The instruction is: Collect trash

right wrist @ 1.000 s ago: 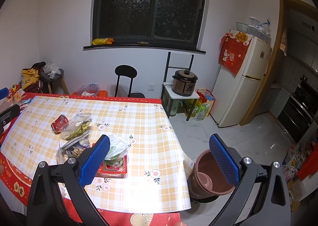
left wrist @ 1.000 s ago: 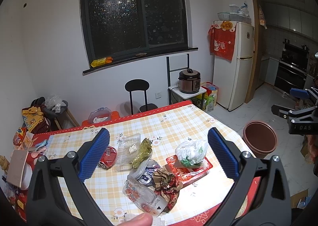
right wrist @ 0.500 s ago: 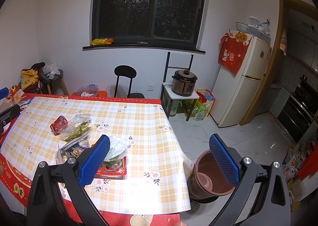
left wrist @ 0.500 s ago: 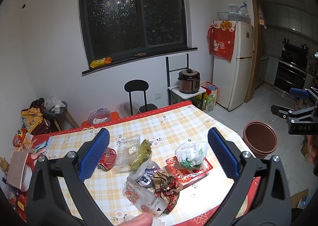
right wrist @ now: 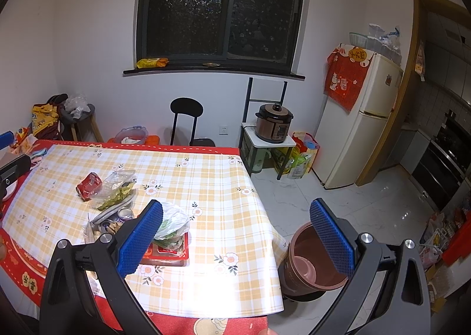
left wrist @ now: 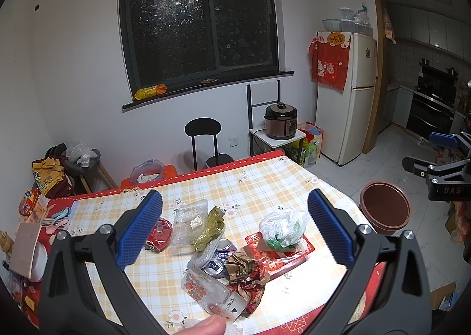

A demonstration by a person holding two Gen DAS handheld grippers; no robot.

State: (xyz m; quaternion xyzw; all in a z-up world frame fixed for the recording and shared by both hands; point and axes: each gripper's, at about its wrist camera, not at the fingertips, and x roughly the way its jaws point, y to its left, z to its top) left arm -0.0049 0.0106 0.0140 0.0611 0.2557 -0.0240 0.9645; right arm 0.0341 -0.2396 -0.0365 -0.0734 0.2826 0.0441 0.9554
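Almost nothing has changed over the last second: both grippers hang where they were, above the near edge of the table (right wrist: 206, 182), and the litter lies as it did, with only a slight drift in the left view. I read this as the start of the job, nothing collected yet. Left gripper (left wrist: 232, 232): jaws spread wide, holding nothing, aimed down at the heap. Right gripper (right wrist: 235, 235): also spread wide and empty, facing the table's right corner and the floor. The trash sits in a loose cluster at the near middle of the checked cloth: a crushed red can (left wrist: 159, 235) at the left, a clear plastic tray (left wrist: 188, 223) beside it, a gold-green wrapper (left wrist: 210, 227) lying partly on the tray, a flattened silver can (left wrist: 219, 258), a crumpled brown-red wrapper (left wrist: 247, 276), and a white plastic bag (left wrist: 284, 227) resting on a red packet (left wrist: 279, 255). Nearest the left gripper is a clear printed pouch (left wrist: 212, 293); its long axis runs diagonally, from upper left to lower right in the left view, its near end pointing towards a fingertip (left wrist: 203, 326) at the frame's bottom. The brown bin (right wrist: 312, 264) stands on the floor just off the table's right corner and looks empty.
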